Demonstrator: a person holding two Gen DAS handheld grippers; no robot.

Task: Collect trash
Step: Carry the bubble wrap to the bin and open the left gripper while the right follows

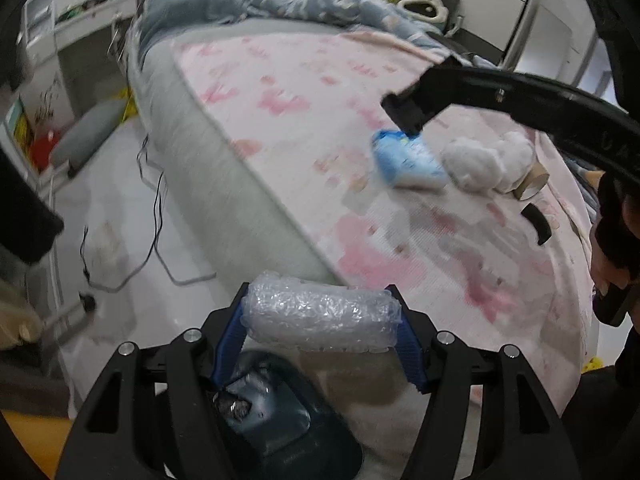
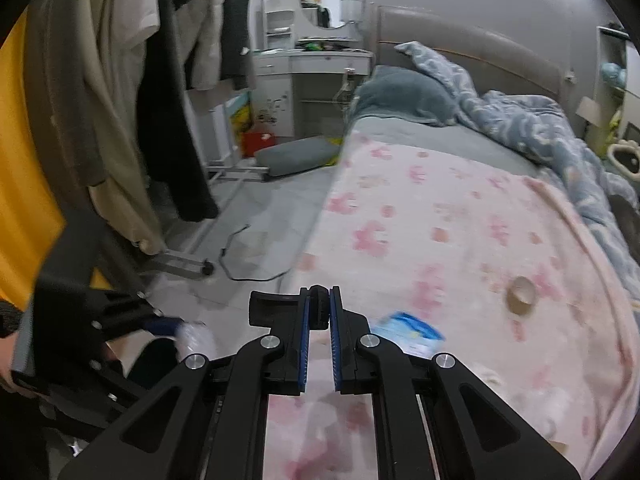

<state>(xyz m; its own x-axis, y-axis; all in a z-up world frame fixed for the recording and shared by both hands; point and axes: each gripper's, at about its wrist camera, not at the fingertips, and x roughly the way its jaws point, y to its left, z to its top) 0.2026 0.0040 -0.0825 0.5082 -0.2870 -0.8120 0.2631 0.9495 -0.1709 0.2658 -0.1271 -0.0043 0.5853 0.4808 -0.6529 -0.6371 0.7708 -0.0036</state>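
The left claw (image 1: 322, 312) pinches a roll of bubble wrap (image 1: 320, 314) crosswise between its blue pads, holding it in the air over the edge of the bed (image 1: 224, 184) — below it sits a dark trash bin (image 1: 276, 412) with something crumpled and dark at its bottom. The right claw (image 2: 319, 312) is pressed together on a small black piece (image 2: 319, 307) at its fingertips; what that piece is cannot be told. In the left wrist view that same claw reaches in from the right as a long black arm whose tip hangs just above a blue and white packet (image 1: 408, 160) lying on the pink flowered blanket (image 1: 320, 92). Just beside the packet lies a wad of white crumpled tissue (image 1: 488, 160), and touching the wad, a cardboard tube (image 1: 534, 182). In the right wrist view the packet shows just right of the claw's fingers, and the tube lies farther right on the blanket. A rumpled blue duvet (image 2: 532, 120) covers the far side of the bed. On the floor beside the bed runs a black cable (image 1: 154, 216), and a grey cushion (image 2: 296, 156) lies farther off.
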